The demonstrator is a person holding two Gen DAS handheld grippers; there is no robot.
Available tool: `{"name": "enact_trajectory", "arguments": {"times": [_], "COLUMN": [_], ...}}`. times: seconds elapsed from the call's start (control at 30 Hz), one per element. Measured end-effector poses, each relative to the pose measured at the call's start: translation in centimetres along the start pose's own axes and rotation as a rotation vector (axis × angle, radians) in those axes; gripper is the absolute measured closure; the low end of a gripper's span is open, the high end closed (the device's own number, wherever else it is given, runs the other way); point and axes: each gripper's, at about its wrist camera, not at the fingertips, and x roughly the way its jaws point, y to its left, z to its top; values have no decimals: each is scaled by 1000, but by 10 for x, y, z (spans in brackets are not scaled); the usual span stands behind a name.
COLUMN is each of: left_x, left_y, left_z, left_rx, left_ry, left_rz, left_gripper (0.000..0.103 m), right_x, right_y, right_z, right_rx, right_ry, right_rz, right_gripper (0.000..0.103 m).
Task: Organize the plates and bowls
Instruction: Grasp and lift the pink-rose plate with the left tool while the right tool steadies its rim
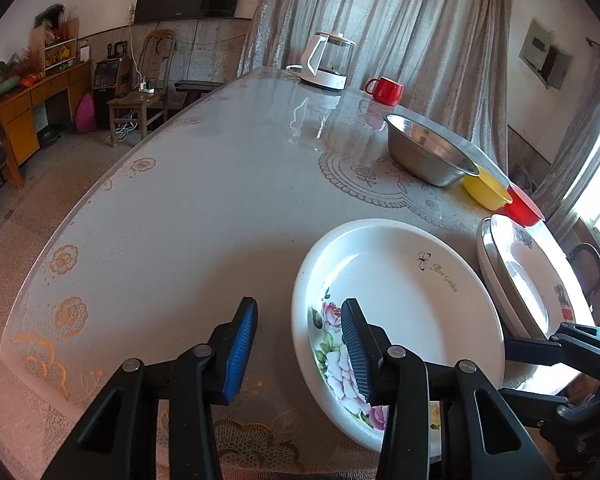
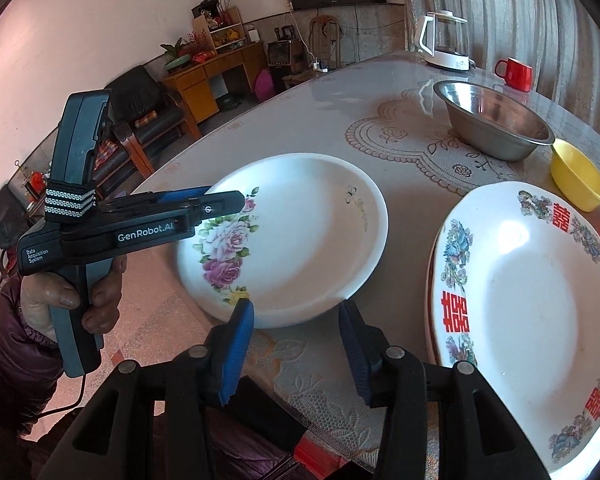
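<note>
A person's hand (image 2: 80,296) in a quilted purple sleeve holds the left gripper (image 1: 300,344), its ribbed blue pads straddling the near rim of a glossy white deep plate painted with pink roses (image 1: 404,300); the jaws stand apart, one pad over the plate's inside, the other outside, neither pressing the rim. The right gripper (image 2: 296,352) hovers just short of the same plate's near edge, jaws apart and empty over the lace-patterned tablecloth (image 2: 328,384). Just to the right lies a stack of broad white plates with red characters and bird motifs (image 2: 540,300). Beyond sit a small yellow plastic bowl (image 2: 578,176), a red container (image 1: 522,204) and a shiny stainless-steel basin (image 2: 496,124). Farthest back stand a red mug (image 2: 514,74) and a clear glass kettle on a white base (image 2: 444,46), before pleated grey curtains (image 1: 400,20).
</note>
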Motion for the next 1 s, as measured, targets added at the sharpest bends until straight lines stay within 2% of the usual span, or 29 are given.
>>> {"name": "enact_trajectory", "arguments": {"times": [0.07, 0.13, 0.17, 0.23, 0.33, 0.57, 0.63, 0.77, 0.9, 1.0], "left_x": [1, 2, 2, 2, 1, 3, 4, 4, 3, 4], "left_y": [-2, -5, -7, -8, -1, -1, -3, -5, 2, 4], "left_z": [1, 0, -1, -2, -1, 0, 1, 1, 1, 4], "left_rx": [2, 2, 5, 3, -43, -12, 3, 38, -10, -49], "left_ry": [-1, 0, -9, -29, -29, -33, -29, -20, -19, -20], "left_rz": [-11, -38, -21, 22, 1, 32, 43, 72, 48, 43], "left_gripper": [60, 69, 68, 68, 69, 70, 70, 70, 73, 71], "right_x": [3, 6, 9, 13, 22, 44, 51, 56, 56, 57], "right_y": [-2, -4, -4, -5, -2, -10, -7, -3, -2, -1], "right_z": [4, 7, 9, 12, 20, 48, 50, 50, 51, 51], "right_rx": [3, 14, 21, 19, -14, -36, -57, -78, -72, -99], "right_ry": [9, 16, 17, 10, 1, 17, 37, 16, 5, 3], "right_rz": [-9, -22, -20, -20, -66, -139, -161, -198, -204, -198], "right_gripper": [51, 49, 46, 46, 48, 50, 49, 49, 48, 43]}}
